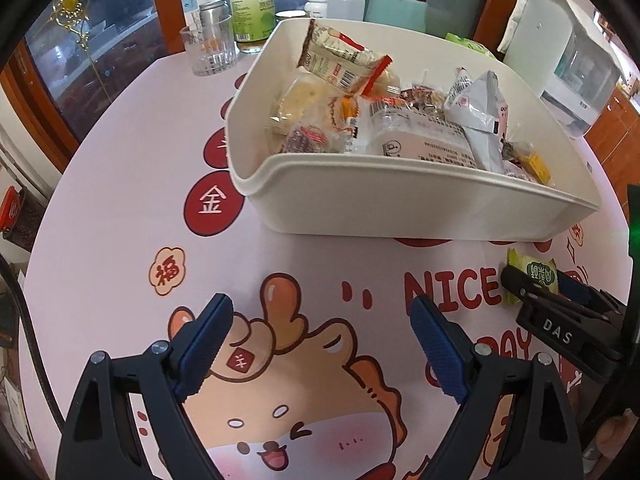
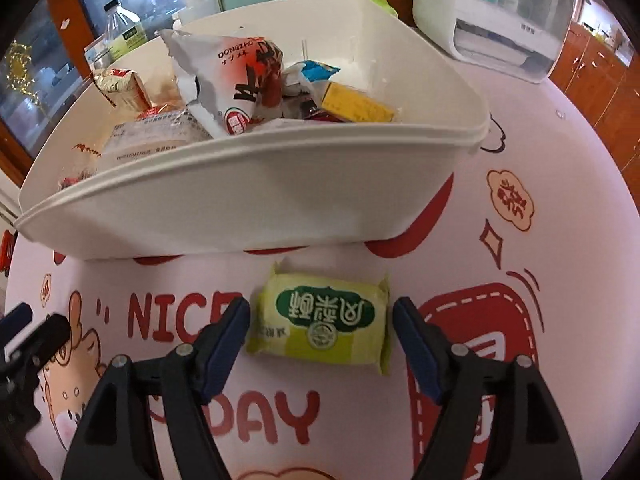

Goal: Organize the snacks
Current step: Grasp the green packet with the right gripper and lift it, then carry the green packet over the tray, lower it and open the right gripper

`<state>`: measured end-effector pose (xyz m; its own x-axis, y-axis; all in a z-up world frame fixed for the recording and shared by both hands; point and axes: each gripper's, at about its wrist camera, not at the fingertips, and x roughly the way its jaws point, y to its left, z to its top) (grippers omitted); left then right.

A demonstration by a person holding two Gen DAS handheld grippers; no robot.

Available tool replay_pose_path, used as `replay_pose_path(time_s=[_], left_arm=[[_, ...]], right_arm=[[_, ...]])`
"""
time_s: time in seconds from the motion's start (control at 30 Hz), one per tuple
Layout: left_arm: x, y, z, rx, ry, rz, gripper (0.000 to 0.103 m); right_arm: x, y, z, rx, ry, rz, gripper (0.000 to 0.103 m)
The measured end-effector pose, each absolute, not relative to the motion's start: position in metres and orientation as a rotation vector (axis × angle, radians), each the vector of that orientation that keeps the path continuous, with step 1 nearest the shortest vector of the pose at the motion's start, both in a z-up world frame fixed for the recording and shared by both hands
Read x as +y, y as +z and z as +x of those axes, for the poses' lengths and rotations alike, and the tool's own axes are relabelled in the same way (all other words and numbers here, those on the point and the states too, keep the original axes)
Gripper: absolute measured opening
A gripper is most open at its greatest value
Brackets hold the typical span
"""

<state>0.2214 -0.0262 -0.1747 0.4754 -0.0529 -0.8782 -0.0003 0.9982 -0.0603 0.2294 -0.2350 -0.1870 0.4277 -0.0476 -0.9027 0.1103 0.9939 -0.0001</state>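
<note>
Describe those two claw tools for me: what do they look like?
Both the left gripper and right gripper are black plastic frames with triangular cut-outs and silver rivets, ending in two fingers with ribbed dark-blue pads. The right one carries white "DAS" lettering.

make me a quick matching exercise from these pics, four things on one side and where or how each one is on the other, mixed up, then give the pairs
1. green snack packet
2. white bin
3. ribbed glass
4. left gripper

A. open, over the cartoon print, nothing between its jaws
B. at the far edge of the table, beside a bottle
C. flat on the table between the open jaws of the right gripper
D. full of mixed snack packs

Pairs: 1-C, 2-D, 3-B, 4-A
</note>
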Motion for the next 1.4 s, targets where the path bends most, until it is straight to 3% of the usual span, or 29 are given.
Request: replay_pose_path(time_s=[0.07,0.2,0.33,0.8,1.0,1.13,1.4], left_arm=[[-0.028,-0.177,0.222,1.079,-0.037,-0.051,0.09],[-0.03,-0.178,0.223,1.084,-0.045,-0.056,0.09],[-0.029,-0.178,0.221,1.085,-0.051,-0.067,0.09],[-0.022,-0.149,0.2,1.056,-0.067,-0.072,0.09],[-0.023,-0.121,0.192,1.027,-0.086,-0.08,0.091],[-0.022,-0.098,0.192,0.988,-0.081,-0.076,0.099],[-0.018,-0.039,0.213,0.887,-0.081,-0.058,0.102]], right_arm=[[-0.234,-0.188,0.23,1.117,-0.12,0.059,0.074],[-0.228,-0.188,0.229,1.107,-0.137,0.027,0.06],[-0.225,-0.187,0.225,1.11,-0.131,0.037,0.055],[-0.216,-0.153,0.186,1.082,-0.057,0.054,0.054],[-0.211,-0.112,0.169,1.015,-0.019,0.057,0.054],[-0.206,-0.079,0.166,0.96,0.008,0.053,0.054],[-0.201,-0.016,0.173,0.834,0.034,0.01,0.054]])
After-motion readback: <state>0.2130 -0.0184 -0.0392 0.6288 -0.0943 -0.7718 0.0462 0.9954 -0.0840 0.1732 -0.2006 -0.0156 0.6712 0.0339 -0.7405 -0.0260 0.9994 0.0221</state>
